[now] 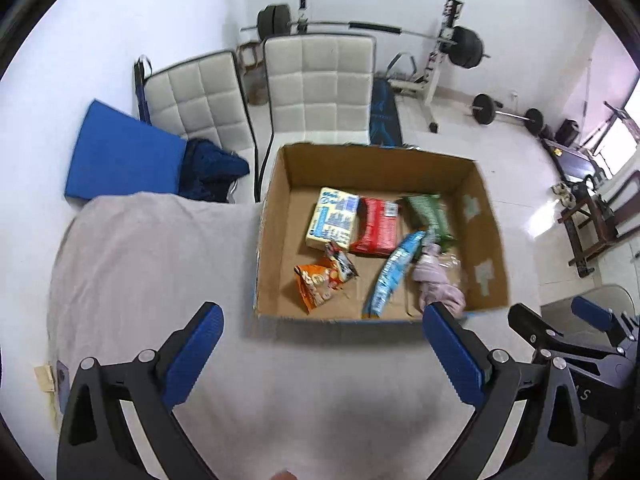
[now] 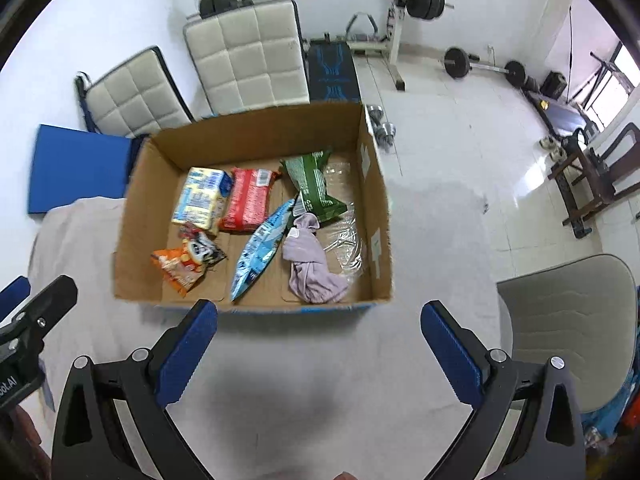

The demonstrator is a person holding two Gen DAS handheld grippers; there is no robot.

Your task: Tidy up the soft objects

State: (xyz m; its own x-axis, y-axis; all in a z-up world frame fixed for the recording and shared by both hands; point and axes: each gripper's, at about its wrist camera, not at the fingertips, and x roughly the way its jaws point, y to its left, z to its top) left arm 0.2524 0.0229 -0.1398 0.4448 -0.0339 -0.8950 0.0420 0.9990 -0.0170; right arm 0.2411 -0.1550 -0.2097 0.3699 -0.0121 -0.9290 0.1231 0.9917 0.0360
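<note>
An open cardboard box (image 1: 276,200) (image 2: 140,200) stands on a table covered with a grey cloth (image 1: 152,264) (image 2: 340,360). Inside lie a yellow pack (image 1: 332,222) (image 2: 202,200), a red pack (image 1: 376,226) (image 2: 248,200), a green bag (image 1: 428,210) (image 2: 316,184), a light blue bag (image 1: 394,272) (image 2: 262,250), an orange snack bag (image 1: 318,284) (image 2: 180,266) and a crumpled lilac cloth (image 1: 436,280) (image 2: 310,264). My left gripper (image 1: 324,320) hangs open above the cloth in front of the box. Open too, my right gripper (image 2: 319,318) is held empty near the box's front wall.
Two white padded chairs (image 1: 316,84) (image 2: 248,60) and a blue mat (image 1: 124,156) (image 2: 76,168) stand behind the table. Weight equipment (image 1: 452,40) fills the back of the room. A grey chair (image 2: 568,320) is at the right. Clear plastic film (image 2: 344,240) lies in the box.
</note>
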